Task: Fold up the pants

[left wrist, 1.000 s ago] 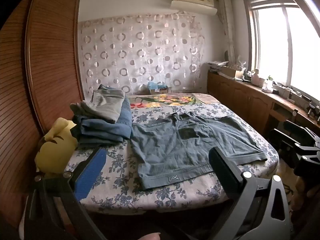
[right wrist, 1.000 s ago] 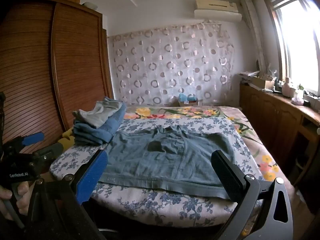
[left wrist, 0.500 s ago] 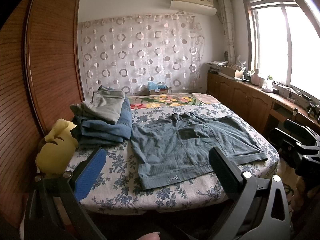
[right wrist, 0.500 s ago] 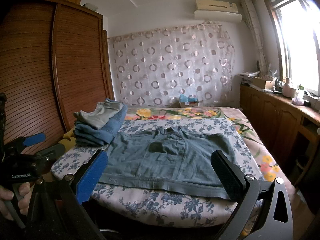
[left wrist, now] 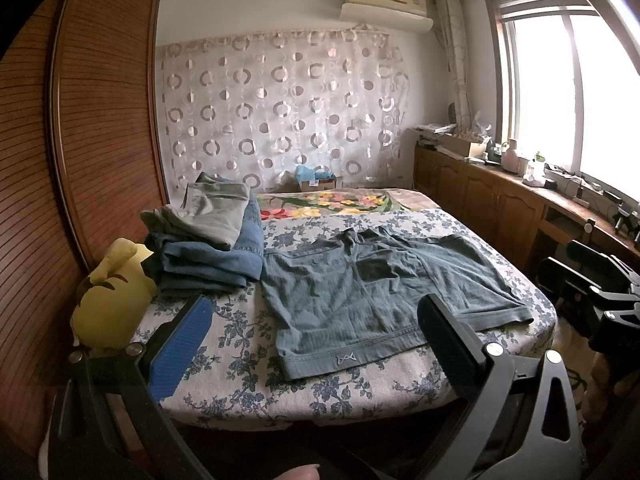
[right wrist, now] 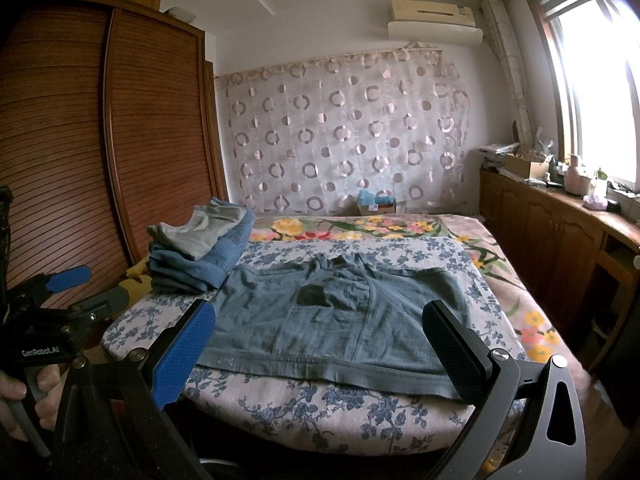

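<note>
Grey-blue short pants [left wrist: 376, 292] [right wrist: 332, 324] lie spread flat on the bed, waistband toward the near edge, a dark patch near their middle. My left gripper [left wrist: 316, 328] hovers open before the near edge of the bed, nothing between its fingers. My right gripper [right wrist: 320, 336] is open too, held in front of the waistband and apart from it. In the right wrist view the left gripper [right wrist: 76, 288] shows at the far left, held by a hand [right wrist: 24, 396]. In the left wrist view the right gripper's black body [left wrist: 600, 292] sits at the right edge.
A stack of folded clothes [left wrist: 208, 240] [right wrist: 200, 252] rests on the bed's left side, beside a yellow plush toy [left wrist: 108, 300]. A wooden wardrobe [right wrist: 100, 152] stands on the left. Low cabinets [left wrist: 500, 204] under a window run along the right. The bedsheet [right wrist: 320, 412] is floral.
Both views have shifted slightly; the bed and pants sit about where they were. Both grippers stay open and nothing has been gripped.
</note>
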Tool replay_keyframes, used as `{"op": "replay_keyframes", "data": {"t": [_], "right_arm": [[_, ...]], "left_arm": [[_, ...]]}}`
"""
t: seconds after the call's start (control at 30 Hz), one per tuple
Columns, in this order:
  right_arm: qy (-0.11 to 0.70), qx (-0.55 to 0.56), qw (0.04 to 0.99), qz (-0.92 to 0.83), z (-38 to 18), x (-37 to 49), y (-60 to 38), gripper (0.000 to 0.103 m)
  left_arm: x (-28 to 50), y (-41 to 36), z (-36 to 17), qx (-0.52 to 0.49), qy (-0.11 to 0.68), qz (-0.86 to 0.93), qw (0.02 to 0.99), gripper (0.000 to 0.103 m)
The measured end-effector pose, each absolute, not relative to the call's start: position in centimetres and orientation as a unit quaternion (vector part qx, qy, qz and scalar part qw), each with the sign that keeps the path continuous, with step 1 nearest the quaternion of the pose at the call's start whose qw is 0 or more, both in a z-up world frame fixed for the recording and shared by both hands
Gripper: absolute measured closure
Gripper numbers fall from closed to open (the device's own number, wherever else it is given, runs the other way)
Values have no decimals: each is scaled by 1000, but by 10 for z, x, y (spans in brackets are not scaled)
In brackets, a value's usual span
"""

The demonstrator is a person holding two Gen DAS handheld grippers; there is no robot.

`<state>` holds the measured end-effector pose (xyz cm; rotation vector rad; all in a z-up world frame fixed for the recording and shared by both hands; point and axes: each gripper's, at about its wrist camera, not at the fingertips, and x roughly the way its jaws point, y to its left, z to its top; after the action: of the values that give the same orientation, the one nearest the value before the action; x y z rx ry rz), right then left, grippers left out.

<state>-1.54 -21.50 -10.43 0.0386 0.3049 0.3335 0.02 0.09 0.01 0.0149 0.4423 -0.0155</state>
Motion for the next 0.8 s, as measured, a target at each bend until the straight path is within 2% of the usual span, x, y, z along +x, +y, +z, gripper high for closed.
{"op": "replay_keyframes", "data": {"t": [0.8], "right_arm": [[149, 19, 975, 165, -105, -16, -215, 0]], "left_arm": [[0, 0, 0, 10, 217, -7, 976, 0]]}}
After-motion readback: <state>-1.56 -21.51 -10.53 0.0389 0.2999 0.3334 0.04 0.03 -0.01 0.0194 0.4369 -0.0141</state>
